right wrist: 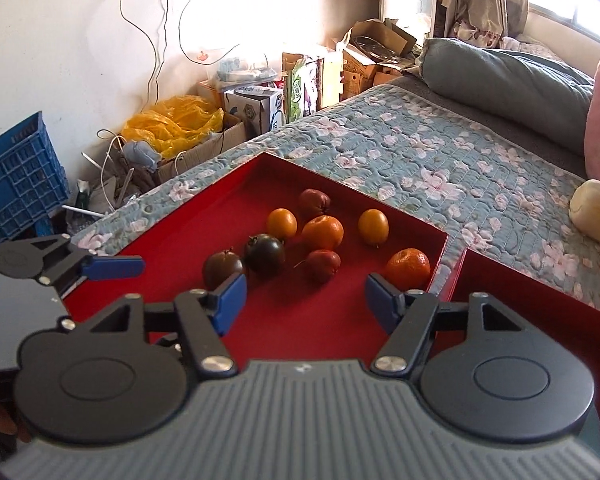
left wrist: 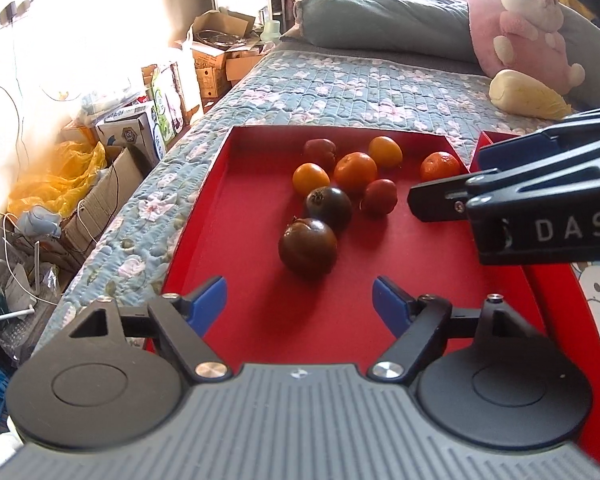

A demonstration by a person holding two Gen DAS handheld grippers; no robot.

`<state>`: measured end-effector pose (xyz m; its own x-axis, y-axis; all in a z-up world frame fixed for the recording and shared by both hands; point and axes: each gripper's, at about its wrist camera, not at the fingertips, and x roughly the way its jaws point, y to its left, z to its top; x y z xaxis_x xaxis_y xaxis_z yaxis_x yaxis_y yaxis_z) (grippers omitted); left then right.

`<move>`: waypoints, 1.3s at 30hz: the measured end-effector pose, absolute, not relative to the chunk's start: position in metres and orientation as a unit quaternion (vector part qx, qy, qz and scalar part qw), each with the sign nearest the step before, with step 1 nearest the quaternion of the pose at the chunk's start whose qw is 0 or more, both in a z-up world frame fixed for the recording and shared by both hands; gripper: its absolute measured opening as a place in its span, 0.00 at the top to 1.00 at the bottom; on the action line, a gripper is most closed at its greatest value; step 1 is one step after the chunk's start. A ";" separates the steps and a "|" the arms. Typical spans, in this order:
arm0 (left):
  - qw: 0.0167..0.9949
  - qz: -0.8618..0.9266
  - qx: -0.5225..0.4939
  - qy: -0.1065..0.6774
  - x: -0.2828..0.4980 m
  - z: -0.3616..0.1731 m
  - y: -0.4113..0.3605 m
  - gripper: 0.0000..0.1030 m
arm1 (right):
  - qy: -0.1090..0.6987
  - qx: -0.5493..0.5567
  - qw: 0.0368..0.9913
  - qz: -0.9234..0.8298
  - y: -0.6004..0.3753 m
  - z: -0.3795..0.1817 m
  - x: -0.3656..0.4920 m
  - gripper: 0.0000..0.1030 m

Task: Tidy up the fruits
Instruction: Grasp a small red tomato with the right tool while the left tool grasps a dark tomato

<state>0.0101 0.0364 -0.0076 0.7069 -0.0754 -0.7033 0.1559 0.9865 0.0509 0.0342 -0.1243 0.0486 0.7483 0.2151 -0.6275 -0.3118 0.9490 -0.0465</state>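
1. Nearest lens, left wrist view: left gripper (left wrist: 299, 304), blue pads (left wrist: 209, 304) spread wide, nothing between them; poised over near part of red tray (left wrist: 228, 216).
2. Right wrist view: right gripper (right wrist: 306, 300) likewise spread wide, blue pads (right wrist: 231, 300) holding nothing, over near edge of same tray (right wrist: 236, 196). Also seen from side in left view (left wrist: 512, 184), coming in over tray's right edge.
3. Fruits all inside tray, loose cluster toward far-right part:
   - dark tomato (left wrist: 307, 246) closest to near edge, 2nd dark tomato (left wrist: 328, 208) just behind, touching or nearly so.
   - small red fruit w/ stem (left wrist: 379, 197) right of 2nd dark tomato.
   - tangerine (left wrist: 355, 171) mid-cluster; yellow-orange fruit (left wrist: 310, 178) just left of it; another yellow-orange fruit (left wrist: 385, 151) behind-right.
   - 2nd red fruit (left wrist: 320, 151) nearest far edge.
   - lone tangerine (left wrist: 440, 166) apart from rest, by far-right corner, close to right gripper's tip.
4. Second red tray (right wrist: 540, 300) just beside first tray's right edge; contents not visible.
5. Both trays on floral quilt (left wrist: 340, 80) of bed, first tray near quilt's left edge.
6. Farther out on bed: grey-blue pillow (left wrist: 380, 20), pink plush toy (left wrist: 528, 20), pale yellow plush (left wrist: 528, 94) in front of it.
7. Off bed, floor side: cardboard boxes (right wrist: 364, 60), yellow plastic bag (right wrist: 176, 124), blue crate (right wrist: 20, 176), cables down wall (right wrist: 156, 40).
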 end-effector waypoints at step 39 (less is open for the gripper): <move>0.909 -0.058 -0.010 0.412 0.059 -0.028 0.034 0.57 | 0.426 -0.093 0.890 0.133 -0.113 0.005 0.122 0.68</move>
